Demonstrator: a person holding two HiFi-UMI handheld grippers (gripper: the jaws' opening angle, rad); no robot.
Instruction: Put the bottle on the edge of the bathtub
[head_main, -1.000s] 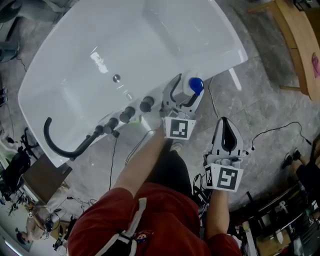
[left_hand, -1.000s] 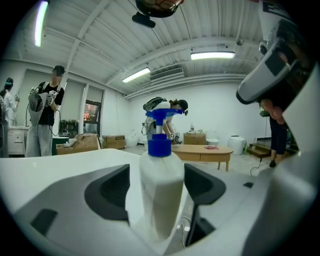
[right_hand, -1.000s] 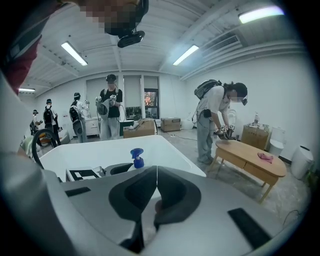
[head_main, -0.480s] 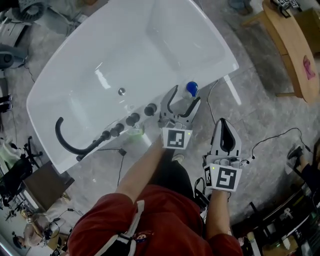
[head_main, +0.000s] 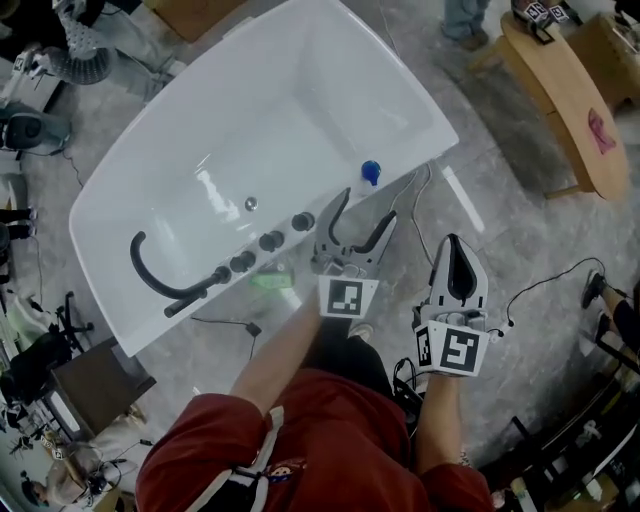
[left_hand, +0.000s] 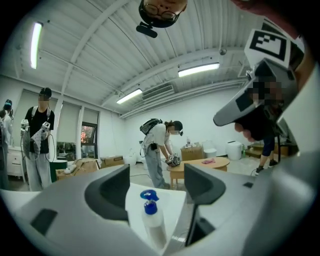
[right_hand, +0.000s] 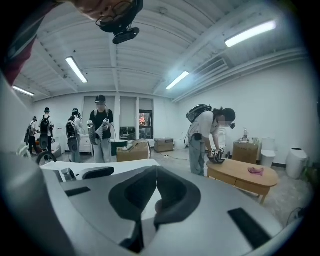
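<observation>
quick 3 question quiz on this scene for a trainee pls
1. True or false: the left gripper is shut on the white pump bottle with the blue cap.
2. Where does the bottle stand? A) on the white bathtub's rim B) on the floor C) on the wooden table
3. Fill in: the right gripper holds nothing and its jaws are ___.

Key: 1 false, it is open and the bottle stands free beyond its tips; 2 A; 3 shut.
</observation>
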